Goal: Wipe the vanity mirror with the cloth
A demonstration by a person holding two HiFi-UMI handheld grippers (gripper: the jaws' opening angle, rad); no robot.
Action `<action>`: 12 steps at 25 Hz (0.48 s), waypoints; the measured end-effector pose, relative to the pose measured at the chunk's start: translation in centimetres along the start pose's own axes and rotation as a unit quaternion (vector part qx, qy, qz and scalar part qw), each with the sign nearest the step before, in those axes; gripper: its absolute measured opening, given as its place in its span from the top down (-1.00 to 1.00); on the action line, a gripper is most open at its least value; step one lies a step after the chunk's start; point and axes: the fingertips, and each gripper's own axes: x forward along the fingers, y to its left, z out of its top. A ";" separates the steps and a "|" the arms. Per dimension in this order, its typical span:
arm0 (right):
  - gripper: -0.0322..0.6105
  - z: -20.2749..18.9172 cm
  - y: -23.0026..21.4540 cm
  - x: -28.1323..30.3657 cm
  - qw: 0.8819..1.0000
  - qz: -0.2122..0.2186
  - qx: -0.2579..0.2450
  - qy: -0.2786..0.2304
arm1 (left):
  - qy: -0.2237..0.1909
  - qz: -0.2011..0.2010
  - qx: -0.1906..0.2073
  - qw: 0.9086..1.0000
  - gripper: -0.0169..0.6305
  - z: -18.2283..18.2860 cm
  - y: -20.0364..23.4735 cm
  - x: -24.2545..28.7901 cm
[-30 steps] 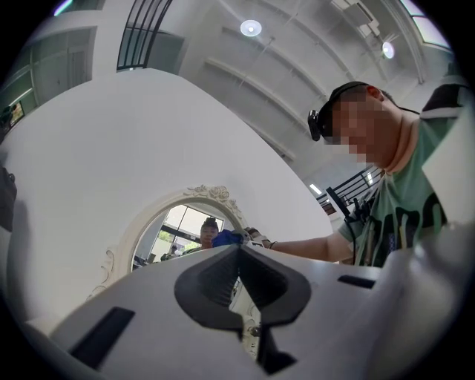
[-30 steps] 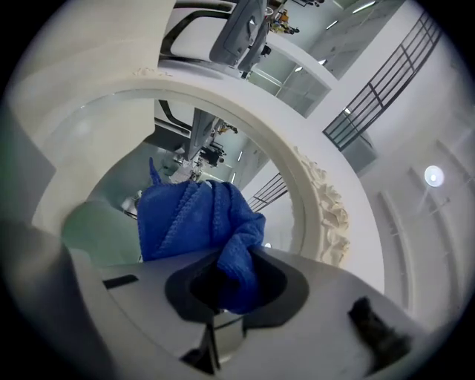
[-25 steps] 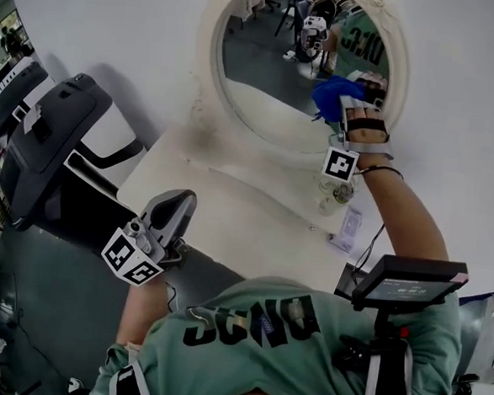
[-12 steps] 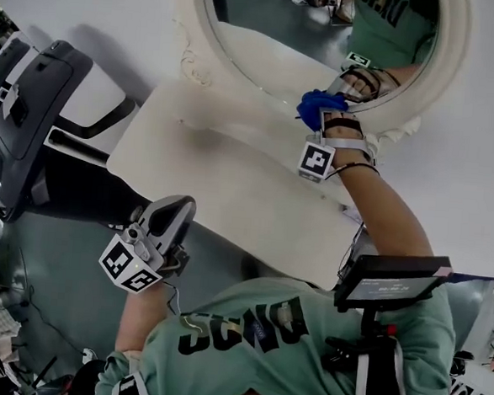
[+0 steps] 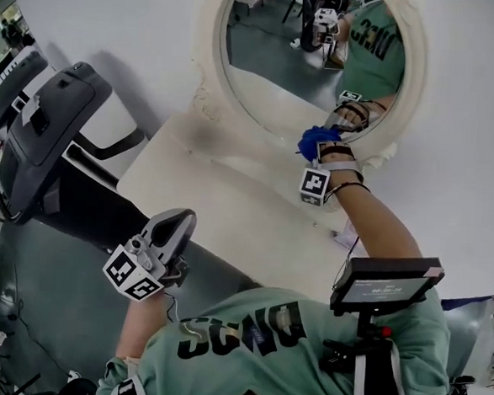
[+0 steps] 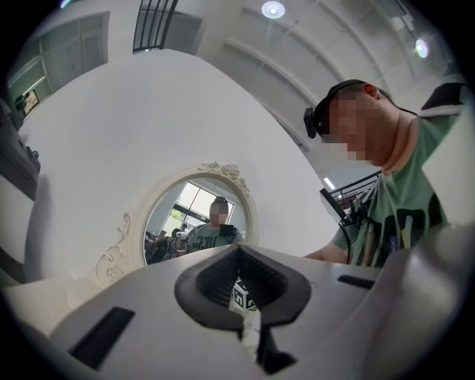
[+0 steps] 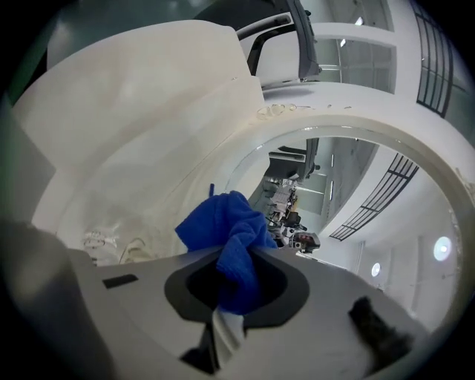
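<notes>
The right gripper (image 5: 320,148) has slid the cloth (image 5: 316,138) lower on the mirror (image 5: 264,75).

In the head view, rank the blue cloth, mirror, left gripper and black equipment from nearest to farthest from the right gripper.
1. The blue cloth, gripped by the right gripper.
2. The mirror, right behind the cloth.
3. The left gripper, lower left.
4. The black equipment, far left.

One vanity mirror (image 5: 273,68), one blue cloth (image 5: 317,140), one bench (image 5: 229,208), one exercise machine (image 5: 49,128), two grippers: left hand-held gripper (image 5: 177,226), right hand-held gripper (image 5: 319,151).
</notes>
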 end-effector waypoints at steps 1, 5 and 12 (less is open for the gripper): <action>0.76 -1.0 -0.8 -0.8 1.000 -0.003 -0.001 0.004 | -0.005 -0.003 0.008 1.000 0.91 0.9 -0.4 -0.1; 0.76 -4.4 -10.1 -6.1 0.996 -0.084 0.026 -0.016 | -0.034 -0.020 0.040 0.998 0.91 4.2 -1.5 0.1; 0.76 -10.8 -29.6 -16.0 0.950 -0.311 0.033 0.013 | -0.065 -0.051 0.067 0.994 0.91 6.7 -2.5 1.4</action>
